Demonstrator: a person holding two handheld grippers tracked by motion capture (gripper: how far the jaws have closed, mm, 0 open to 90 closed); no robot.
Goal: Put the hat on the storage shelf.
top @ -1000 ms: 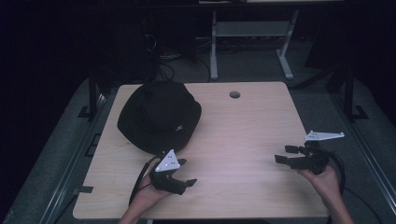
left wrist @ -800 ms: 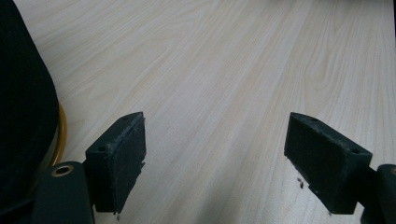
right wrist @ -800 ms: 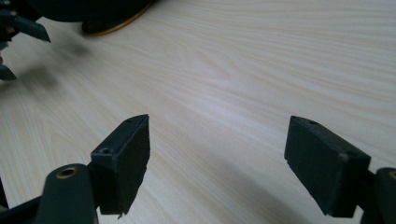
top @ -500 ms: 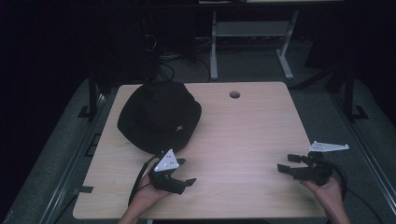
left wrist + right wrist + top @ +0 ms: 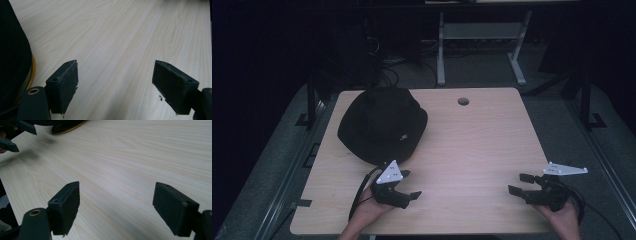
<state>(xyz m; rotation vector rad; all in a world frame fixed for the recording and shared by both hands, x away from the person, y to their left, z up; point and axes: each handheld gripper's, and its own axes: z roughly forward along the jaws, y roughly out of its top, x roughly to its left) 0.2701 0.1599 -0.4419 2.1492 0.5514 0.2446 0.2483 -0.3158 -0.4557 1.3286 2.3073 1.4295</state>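
Black hat (image 5: 382, 125) on table (image 5: 482, 140), left gripper (image 5: 408, 186) beside it, right gripper (image 5: 521, 183) apart, both fingers spread, empty

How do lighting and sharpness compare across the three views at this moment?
High view: dim, the room around the table nearly black, the black hat showing little detail. Left gripper view: bright and even, wood grain crisp between the open left claw. Right gripper view: equally bright, right claw sharp, but the far-off left claw at top left looks smeared.
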